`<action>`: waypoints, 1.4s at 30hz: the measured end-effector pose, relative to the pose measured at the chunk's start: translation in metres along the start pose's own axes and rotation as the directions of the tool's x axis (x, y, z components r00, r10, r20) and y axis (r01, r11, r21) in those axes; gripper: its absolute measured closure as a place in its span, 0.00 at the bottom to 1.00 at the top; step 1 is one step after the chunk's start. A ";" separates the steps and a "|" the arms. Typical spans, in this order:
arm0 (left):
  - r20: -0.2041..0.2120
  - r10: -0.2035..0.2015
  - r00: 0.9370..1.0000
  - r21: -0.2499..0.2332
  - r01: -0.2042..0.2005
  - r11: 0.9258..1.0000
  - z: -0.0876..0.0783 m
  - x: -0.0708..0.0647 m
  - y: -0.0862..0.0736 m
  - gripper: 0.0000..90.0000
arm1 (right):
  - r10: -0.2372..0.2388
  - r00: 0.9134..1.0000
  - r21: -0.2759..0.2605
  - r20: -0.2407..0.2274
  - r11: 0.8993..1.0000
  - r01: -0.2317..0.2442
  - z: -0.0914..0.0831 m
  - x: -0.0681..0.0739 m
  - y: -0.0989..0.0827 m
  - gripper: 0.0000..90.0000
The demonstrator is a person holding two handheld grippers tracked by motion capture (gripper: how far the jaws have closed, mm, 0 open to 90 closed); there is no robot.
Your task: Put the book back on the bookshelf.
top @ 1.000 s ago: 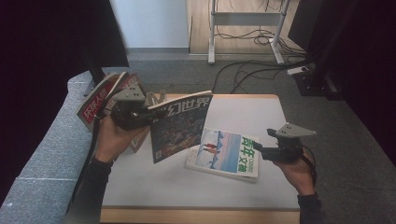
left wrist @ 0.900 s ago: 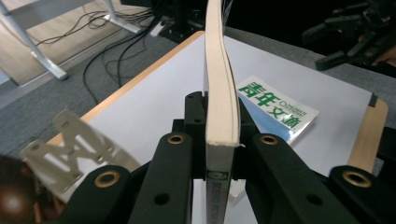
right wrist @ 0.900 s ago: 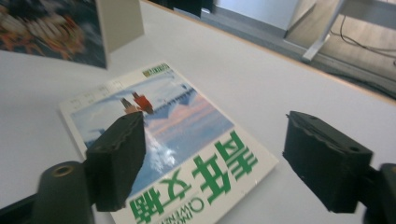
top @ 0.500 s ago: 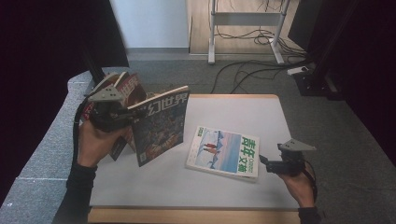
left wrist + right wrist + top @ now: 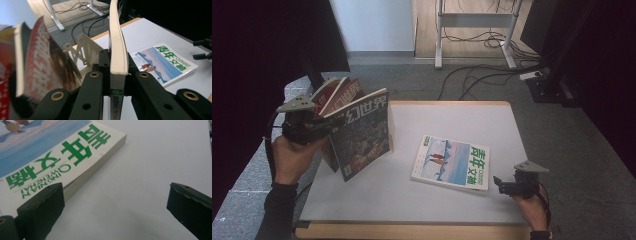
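My left gripper [image 5: 324, 127] is shut on the spine of a dark-covered magazine [image 5: 362, 135] and holds it upright over the table's left edge. In the left gripper view the jaws [image 5: 117, 75] clamp its pale page block [image 5: 117, 50]. A second magazine [image 5: 452, 162], with a blue picture and green lettering, lies flat on the white table [image 5: 452, 120]. My right gripper [image 5: 498, 182] sits low by that magazine's near right corner. Its jaws have just been opening and stand wide apart [image 5: 115, 212] with only bare table between them. The flat magazine's corner [image 5: 50, 157] lies beside its left jaw.
Red-covered magazines [image 5: 343, 92] lean in a white bookend [image 5: 82, 50] at the table's left rear, right behind the held one. Cables and a metal stand's legs [image 5: 472, 35] lie on the floor beyond the table. A dark curtain hangs at the left.
The left hand has carried the dark magazine leftward toward the red ones. The right hand has sunk to the table near the flat magazine's corner, and its jaws have spread.
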State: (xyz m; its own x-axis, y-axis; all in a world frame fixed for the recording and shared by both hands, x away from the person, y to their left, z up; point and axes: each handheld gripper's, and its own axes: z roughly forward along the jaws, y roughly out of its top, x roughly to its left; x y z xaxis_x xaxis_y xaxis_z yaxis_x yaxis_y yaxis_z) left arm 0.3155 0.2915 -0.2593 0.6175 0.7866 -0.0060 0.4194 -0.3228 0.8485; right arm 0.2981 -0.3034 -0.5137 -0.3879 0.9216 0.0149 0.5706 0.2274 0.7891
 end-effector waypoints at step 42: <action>-0.185 -0.133 0.974 -0.054 0.126 0.991 0.054 0.043 -0.019 0.92 | 0.035 0.999 0.039 -0.016 0.999 -0.035 0.011 -0.004 -0.018 0.06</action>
State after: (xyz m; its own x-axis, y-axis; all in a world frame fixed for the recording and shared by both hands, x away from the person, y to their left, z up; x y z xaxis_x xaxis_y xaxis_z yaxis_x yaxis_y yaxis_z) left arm 0.3697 0.3027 -0.3040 0.4220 0.9063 -0.0211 0.4574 -0.1927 0.8682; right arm 0.2972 -0.3077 -0.5353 -0.3788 0.9240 0.0526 0.6115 0.2072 0.7637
